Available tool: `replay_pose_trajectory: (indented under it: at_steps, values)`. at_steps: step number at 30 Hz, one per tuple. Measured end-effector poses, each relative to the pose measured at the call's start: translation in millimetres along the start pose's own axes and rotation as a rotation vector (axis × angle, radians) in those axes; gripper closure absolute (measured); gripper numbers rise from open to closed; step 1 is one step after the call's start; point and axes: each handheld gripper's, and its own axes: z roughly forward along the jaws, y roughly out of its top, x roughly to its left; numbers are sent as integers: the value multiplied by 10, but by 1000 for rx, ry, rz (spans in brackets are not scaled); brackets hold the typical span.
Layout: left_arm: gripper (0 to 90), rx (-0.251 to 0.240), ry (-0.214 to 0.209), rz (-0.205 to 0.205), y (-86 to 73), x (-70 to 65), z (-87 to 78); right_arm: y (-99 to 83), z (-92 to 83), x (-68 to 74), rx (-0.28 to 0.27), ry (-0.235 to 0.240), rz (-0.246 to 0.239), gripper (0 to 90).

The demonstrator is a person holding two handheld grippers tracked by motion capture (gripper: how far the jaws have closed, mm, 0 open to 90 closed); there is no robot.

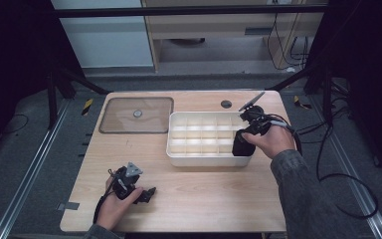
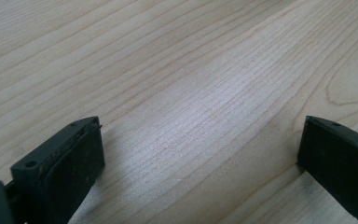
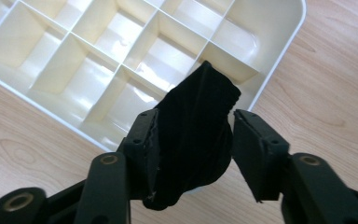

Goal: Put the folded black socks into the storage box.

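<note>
A black rolled cloth bundle (image 3: 198, 100) hangs between the jaws of my right gripper (image 3: 193, 140), which is shut on it. It hovers over the near right corner of a white divided tray (image 3: 286, 49). In the high view the right gripper (image 1: 242, 140) holds the bundle (image 1: 240, 147) at the tray's (image 1: 206, 160) front right compartment. My left gripper (image 1: 150, 193) rests on the table at the front left. Its jaws stand wide apart over bare wood, with nothing between them (image 2: 200, 149).
A clear flat lid (image 1: 137, 114) lies on the table to the left of the tray. A dark round grommet (image 1: 226, 104) sits behind the tray. The tray's compartments look empty. Cables trail off the table's right side.
</note>
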Motion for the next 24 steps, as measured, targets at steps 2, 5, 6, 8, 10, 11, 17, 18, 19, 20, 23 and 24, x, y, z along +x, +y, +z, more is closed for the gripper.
replay_pose_trajectory:
  at_steps: [2, 5, 6, 8, 10, 11, 17, 18, 19, 20, 23, 24]
  values:
    - [0, 0, 0, 0, 0, 0, 0, 38, -47, 40, 1, 4, -24, 628]
    - [0, 2, -1, 0, 1, 1, -2, 66, -78, 71, 6, 2, -40, 740]
    - [0, 2, -1, 0, 1, 1, -2, 66, -78, 71, 6, 2, -40, 740]
    - [0, 3, -2, 1, 1, 2, -2, 84, -93, 83, 19, -2, -46, 834]
    - [0, 3, -1, 1, 1, 2, -2, 93, -98, 80, 20, 2, -52, 897]
    - [0, 3, -3, 0, 1, 2, -2, 98, -97, 77, 21, 1, -54, 900]
    - [0, 3, -3, 0, 2, 2, -2, 123, -104, 65, 25, -9, -63, 900]
    - [0, 3, -3, 0, 2, 2, -2, 127, -93, 63, 26, -10, -62, 900]
    - [0, 3, -3, 0, 1, 2, -2, 129, -78, 59, 27, -12, -63, 900]
    - [0, 3, -3, 0, 1, 2, -2, 130, -60, 51, 29, -14, -65, 900]
    - [0, 2, -4, 0, 0, 3, -3, 134, 3, 40, 37, -28, -64, 900]
    - [0, 2, -4, 0, 0, 3, -3, 134, 3, 40, 37, -28, -64, 900]
